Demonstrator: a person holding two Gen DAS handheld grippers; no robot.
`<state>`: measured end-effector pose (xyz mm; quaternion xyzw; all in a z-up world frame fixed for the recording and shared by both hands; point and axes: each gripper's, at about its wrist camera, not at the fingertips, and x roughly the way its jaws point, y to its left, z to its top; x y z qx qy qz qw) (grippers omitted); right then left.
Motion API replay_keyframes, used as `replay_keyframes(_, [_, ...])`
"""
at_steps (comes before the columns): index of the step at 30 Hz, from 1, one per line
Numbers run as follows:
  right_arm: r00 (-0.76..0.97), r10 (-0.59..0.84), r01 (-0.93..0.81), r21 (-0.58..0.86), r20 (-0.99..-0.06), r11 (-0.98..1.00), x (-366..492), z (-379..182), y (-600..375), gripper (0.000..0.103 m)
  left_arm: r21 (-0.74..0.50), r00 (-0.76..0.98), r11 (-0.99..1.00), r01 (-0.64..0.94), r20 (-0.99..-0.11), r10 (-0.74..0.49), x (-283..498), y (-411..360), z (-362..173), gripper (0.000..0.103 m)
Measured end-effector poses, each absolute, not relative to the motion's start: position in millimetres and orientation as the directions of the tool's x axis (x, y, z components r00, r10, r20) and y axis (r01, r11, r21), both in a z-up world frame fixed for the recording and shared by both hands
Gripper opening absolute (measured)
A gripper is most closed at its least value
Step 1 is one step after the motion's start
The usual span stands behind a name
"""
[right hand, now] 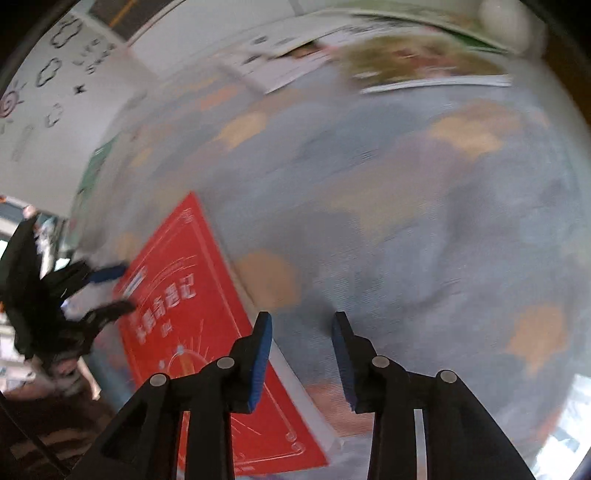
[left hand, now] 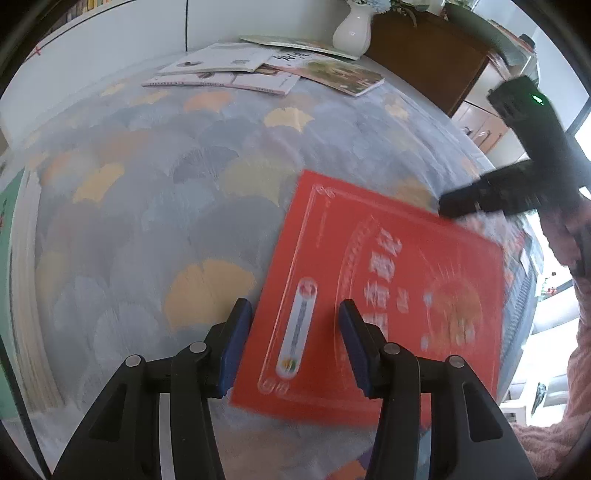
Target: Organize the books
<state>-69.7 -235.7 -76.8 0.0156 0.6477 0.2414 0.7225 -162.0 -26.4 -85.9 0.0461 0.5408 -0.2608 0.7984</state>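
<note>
With both claws, left (left hand: 295, 314) and right (right hand: 301, 328), part-open and empty, we see the red book (left hand: 388, 295) and the scattered books (left hand: 258, 70) on the table (left hand: 166, 166) still unsorted.

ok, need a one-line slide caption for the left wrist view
Left gripper open above the flat red book on a leaf-patterned tablecloth, right gripper near its far edge, more books behind.

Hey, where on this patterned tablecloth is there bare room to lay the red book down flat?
The widest bare stretch of tablecloth lies between the red book and the scattered books at the far edge, reaching left to the stacked books. It is crowded along the far edge, around the white vase, and by the red book, where both grippers hover.
</note>
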Motion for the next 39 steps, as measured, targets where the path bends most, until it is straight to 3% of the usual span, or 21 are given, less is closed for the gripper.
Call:
replay_keyframes(4, [0.066, 0.267, -0.43, 0.214, -0.961, 0.877, -89.8, -72.6, -212.0, 0.034, -0.205, 0.276, 0.874, 0.44, -0.895, -0.349, -162.1, -14.0, -80.1, 0.047])
replay_keyframes(10, [0.041, 0.324, -0.408, 0.28, -0.945, 0.869, -91.1, -65.6, -230.7, 0.034, -0.142, 0.292, 0.899, 0.414, -0.915, -0.279, -193.8, 13.2, -74.9, 0.047])
replay_keyframes(18, [-0.016, 0.437, -0.442, 0.398, -0.9, 0.804, -124.6, -69.8, -221.3, 0.034, -0.167, 0.227, 0.883, 0.438, -0.93, -0.289, -221.9, 16.3, -87.7, 0.047])
replay_keyframes(19, [-0.024, 0.453, -0.448, 0.415, -0.891, 0.792, -126.4, -71.6, -209.1, 0.043, -0.165, 0.227, 0.884, 0.438, -0.931, -0.286, -222.6, 17.0, -87.9, 0.047])
replay_keyframes(20, [-0.022, 0.448, -0.467, 0.405, -0.894, 0.786, -128.8, -72.3, -203.8, 0.045, -0.169, 0.223, 0.884, 0.435, -0.931, -0.287, -221.2, 17.6, -88.0, 0.047])
replay_keyframes(27, [0.028, 0.408, -0.468, 0.348, -0.913, 0.812, -136.4, -69.4, -198.6, 0.05, -0.085, 0.286, 0.934, 0.346, -0.939, -0.192, -174.7, 18.0, -89.0, 0.044])
replay_keyframes(31, [0.024, 0.447, -0.429, 0.395, -0.894, 0.813, -128.8, -73.7, -188.5, 0.05, 0.008, 0.352, 0.956, 0.295, -0.93, -0.101, -131.3, 12.6, -88.6, 0.041])
replay_keyframes(39, [-0.015, 0.53, -0.41, 0.489, -0.848, 0.77, -69.5, -81.9, -160.9, 0.05, -0.075, 0.337, 0.986, 0.152, -0.933, -0.123, -56.1, 40.5, -94.0, 0.04])
